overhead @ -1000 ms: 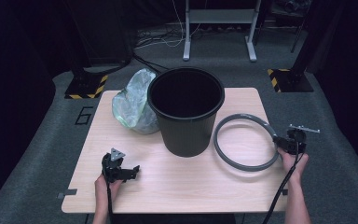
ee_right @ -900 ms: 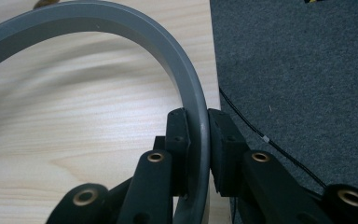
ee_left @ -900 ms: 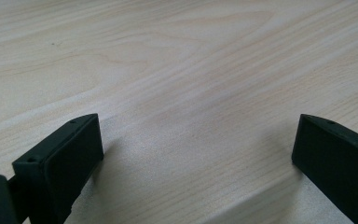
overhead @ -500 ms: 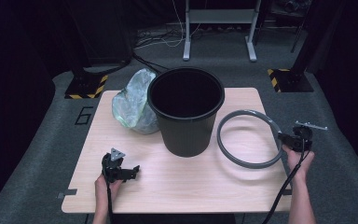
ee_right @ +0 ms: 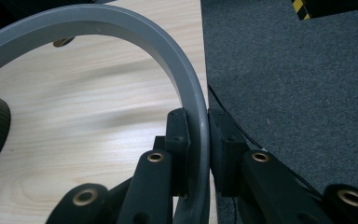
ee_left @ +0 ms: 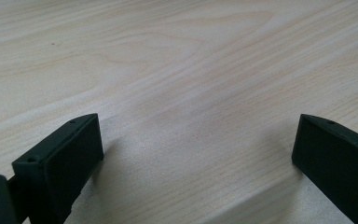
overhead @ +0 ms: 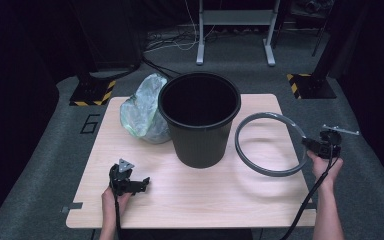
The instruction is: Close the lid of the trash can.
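Grey ring [overhead: 270, 145] sits at the right of the frame in the high view, clamped at its right edge by the right gripper [overhead: 314, 145], whose jaws pinch the band from both sides, seen close up in the right gripper view [ee_right: 200, 140]. Black bin [overhead: 200, 120] stands centre frame on the wooden table [overhead: 180, 200], just left of the ring. Crumpled plastic bag [overhead: 142, 110] leans against the bin's left side. Left gripper [overhead: 139, 184], lower left, rests on the table with jaws spread wide, nothing between them.
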Tool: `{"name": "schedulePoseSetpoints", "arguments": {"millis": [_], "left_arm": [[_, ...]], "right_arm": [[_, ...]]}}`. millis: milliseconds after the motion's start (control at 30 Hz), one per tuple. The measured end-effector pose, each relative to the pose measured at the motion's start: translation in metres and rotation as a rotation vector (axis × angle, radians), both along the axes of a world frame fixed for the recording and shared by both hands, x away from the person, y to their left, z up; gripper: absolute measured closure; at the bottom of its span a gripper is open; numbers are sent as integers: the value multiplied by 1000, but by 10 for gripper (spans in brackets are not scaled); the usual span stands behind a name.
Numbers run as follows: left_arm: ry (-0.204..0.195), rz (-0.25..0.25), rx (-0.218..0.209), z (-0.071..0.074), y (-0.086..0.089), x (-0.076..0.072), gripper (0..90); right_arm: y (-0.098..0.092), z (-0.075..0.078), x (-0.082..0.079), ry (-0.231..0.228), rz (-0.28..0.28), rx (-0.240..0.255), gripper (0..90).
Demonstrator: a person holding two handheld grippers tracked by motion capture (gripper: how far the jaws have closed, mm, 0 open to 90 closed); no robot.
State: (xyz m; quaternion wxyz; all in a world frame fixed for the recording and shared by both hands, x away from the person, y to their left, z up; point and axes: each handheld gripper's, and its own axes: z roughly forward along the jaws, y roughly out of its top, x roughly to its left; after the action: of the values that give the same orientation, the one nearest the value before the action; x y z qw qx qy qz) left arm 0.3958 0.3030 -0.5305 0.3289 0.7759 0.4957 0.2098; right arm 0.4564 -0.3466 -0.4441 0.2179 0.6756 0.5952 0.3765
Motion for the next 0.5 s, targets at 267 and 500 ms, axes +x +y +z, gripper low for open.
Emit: {"name": "schedulePoseSetpoints", "arguments": {"millis": [267,500], "left_arm": [[1,-1,2,0,0,0,16],[1,-2,2,0,0,0,16]], "right_arm": [[-1,11,1,-10,3,-8,791],[-1,22,1,-25,9,-12,790]]}}
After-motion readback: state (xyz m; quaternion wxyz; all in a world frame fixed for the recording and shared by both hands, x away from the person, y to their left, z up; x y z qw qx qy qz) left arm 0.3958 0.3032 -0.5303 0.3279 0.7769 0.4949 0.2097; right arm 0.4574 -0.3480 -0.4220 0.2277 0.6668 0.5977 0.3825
